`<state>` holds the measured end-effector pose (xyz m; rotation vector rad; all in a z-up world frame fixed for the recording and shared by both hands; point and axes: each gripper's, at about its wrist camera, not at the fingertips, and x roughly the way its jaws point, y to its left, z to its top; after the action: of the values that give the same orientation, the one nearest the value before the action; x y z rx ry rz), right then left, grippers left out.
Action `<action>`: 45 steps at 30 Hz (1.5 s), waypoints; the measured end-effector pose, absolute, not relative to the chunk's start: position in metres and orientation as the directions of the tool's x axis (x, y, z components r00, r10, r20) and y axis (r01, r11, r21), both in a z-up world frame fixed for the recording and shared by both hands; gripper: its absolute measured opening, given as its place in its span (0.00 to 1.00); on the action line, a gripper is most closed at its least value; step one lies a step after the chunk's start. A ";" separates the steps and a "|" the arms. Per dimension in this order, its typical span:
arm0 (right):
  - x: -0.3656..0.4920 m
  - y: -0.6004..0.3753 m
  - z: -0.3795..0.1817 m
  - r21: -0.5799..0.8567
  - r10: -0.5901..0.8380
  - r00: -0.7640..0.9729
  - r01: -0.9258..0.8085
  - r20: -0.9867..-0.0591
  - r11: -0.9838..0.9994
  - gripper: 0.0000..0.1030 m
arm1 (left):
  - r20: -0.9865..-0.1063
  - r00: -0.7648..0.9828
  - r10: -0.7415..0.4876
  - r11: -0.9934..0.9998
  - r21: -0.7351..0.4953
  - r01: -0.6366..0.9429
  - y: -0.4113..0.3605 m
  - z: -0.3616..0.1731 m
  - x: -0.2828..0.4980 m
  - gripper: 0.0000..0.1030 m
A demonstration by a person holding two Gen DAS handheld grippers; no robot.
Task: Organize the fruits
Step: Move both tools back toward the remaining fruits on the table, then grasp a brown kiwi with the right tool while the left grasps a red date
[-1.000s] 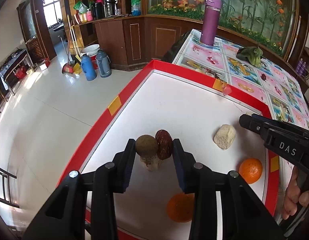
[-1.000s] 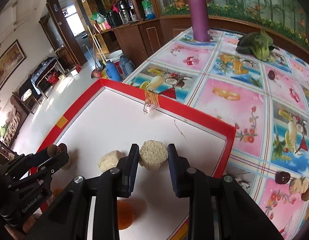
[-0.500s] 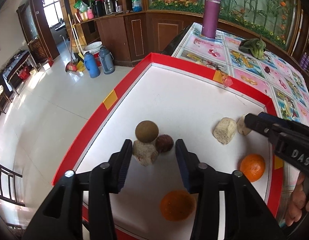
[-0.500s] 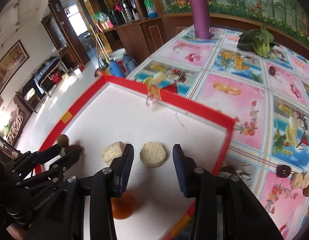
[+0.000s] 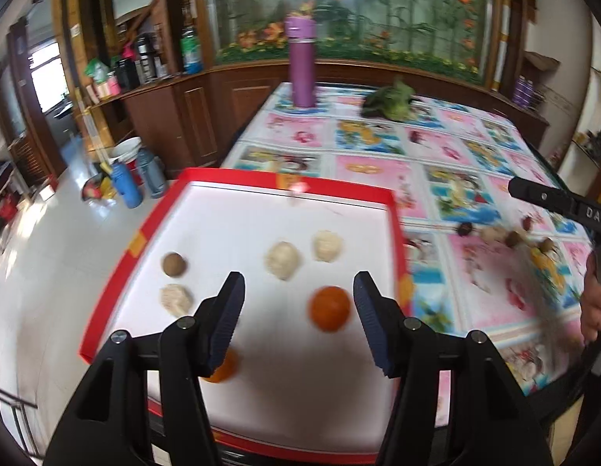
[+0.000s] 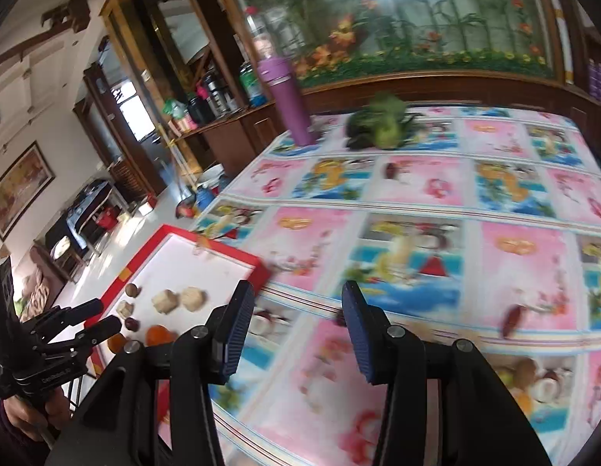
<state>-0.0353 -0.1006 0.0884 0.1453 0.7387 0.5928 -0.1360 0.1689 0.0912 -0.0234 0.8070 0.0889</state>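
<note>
Item: fruit sorting, red-rimmed white tray [image 5: 393, 209] at the near-left corner of the bench [image 6: 417, 194].

Left claw [image 5: 298, 318]: spread, pinching nothing, poised above the near half of the tray. An orange fruit [image 5: 329, 308] shows between its fingers, nearer the right one, lying on the tray floor below. A second orange fruit [image 5: 222, 367] is part-hidden behind the left finger. Two pale lumps [image 5: 283, 260] sit side by side just beyond; a brown ball [image 5: 174, 264] and a pale chunk [image 5: 176, 299] lie to the far left, near the rim.

Right claw [image 6: 298, 328]: spread, empty, over the patterned cloth to the right of the tray.

Unsorted stock: a loose row of small dark and pale pieces [image 5: 502, 233] on the cloth, well right of the tray. In the right wrist view a dark piece [image 6: 341, 318] shows at the right finger's inner edge, and a reddish one [image 6: 512, 320] further right.

Handling note, as judgement: the step appears to be fetching the next piece from the cloth. Centre one piece between the fingers before closing, descend squarely, and squeeze gently; small round fruit would likely roll off a glancing finger. Frames are motion-blurred; fruit types uncertain.
</note>
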 end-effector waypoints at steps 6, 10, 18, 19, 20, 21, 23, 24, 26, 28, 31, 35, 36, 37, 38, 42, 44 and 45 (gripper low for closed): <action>-0.046 -0.190 0.079 0.334 0.461 0.644 -0.318 -0.611 0.887 0.45 | -0.745 0.666 -0.043 0.999 -0.029 0.032 0.129 0.086 -0.138 0.63; -0.053 -0.234 0.066 0.322 0.387 0.662 -0.225 -0.642 0.920 0.46 | -0.761 0.643 -0.085 0.996 -0.038 0.086 0.107 0.079 -0.138 0.64; -0.050 -0.253 0.042 0.338 0.371 0.632 -0.178 -0.680 0.924 0.46 | -0.795 0.595 -0.117 0.986 -0.023 0.163 0.072 0.064 -0.133 0.64; -0.050 -0.249 0.042 0.328 0.371 0.632 -0.190 -0.680 0.926 0.46 | -0.796 0.594 -0.115 0.985 -0.015 0.170 0.069 0.064 -0.131 0.64; -0.048 -0.243 0.041 0.311 0.365 0.632 -0.200 -0.684 0.929 0.46 | -0.796 0.595 -0.111 0.984 -0.006 0.176 0.066 0.065 -0.127 0.64; -0.045 -0.236 0.040 0.288 0.356 0.628 -0.212 -0.692 0.934 0.46 | -0.795 0.597 -0.106 0.983 0.005 0.181 0.063 0.067 -0.123 0.64; -0.038 -0.223 0.036 0.241 0.324 0.625 -0.216 -0.710 0.946 0.45 | -0.790 0.605 -0.101 0.981 0.022 0.193 0.060 0.070 -0.113 0.64; -0.035 -0.220 0.032 0.224 0.308 0.625 -0.212 -0.717 0.951 0.45 | -0.788 0.607 -0.102 0.980 0.026 0.197 0.060 0.071 -0.107 0.64; -0.030 -0.214 0.026 0.200 0.285 0.616 -0.205 -0.734 0.958 0.38 | -0.794 0.598 -0.108 0.979 0.018 0.201 0.058 0.069 -0.091 0.64; -0.024 -0.214 0.019 0.201 0.272 0.601 -0.184 -0.751 0.962 0.31 | -0.801 0.587 -0.115 0.979 0.009 0.203 0.056 0.066 -0.075 0.64; -0.022 -0.218 0.016 0.217 0.273 0.601 -0.166 -0.751 0.962 0.27 | -0.814 0.569 -0.116 0.978 0.007 0.209 0.048 0.057 -0.053 0.64; -0.022 -0.217 0.016 0.210 0.273 0.602 -0.176 -0.750 0.962 0.24 | -0.823 0.560 -0.098 0.971 0.044 0.235 0.029 0.046 -0.030 0.64; -0.022 -0.217 0.016 0.213 0.277 0.602 -0.178 -0.748 0.961 0.24 | -0.823 0.559 -0.096 0.968 0.053 0.243 0.026 0.045 -0.025 0.64; -0.021 -0.218 0.017 0.220 0.284 0.603 -0.180 -0.746 0.959 0.24 | -0.823 0.560 -0.096 0.964 0.063 0.259 0.022 0.043 -0.021 0.64; -0.020 -0.218 0.016 0.230 0.293 0.602 -0.182 -0.742 0.956 0.24 | -0.825 0.557 -0.094 0.958 0.077 0.276 0.018 0.041 -0.017 0.64; -0.018 -0.224 0.015 0.290 0.341 0.597 -0.184 -0.726 0.939 0.24 | -0.844 0.528 -0.099 0.942 0.091 0.322 0.011 0.034 -0.001 0.57; -0.018 -0.226 0.014 0.305 0.352 0.595 -0.183 -0.722 0.935 0.24 | -0.851 0.516 -0.097 0.935 0.101 0.341 0.008 0.031 0.006 0.47; -0.017 -0.226 0.014 0.308 0.354 0.595 -0.182 -0.722 0.934 0.24 | -0.857 0.506 -0.098 0.929 0.104 0.355 0.007 0.028 0.008 0.45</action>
<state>-0.0173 -0.2260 0.0145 0.2107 0.8811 0.3140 0.0085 0.0065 0.0283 0.2824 1.0063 -0.2773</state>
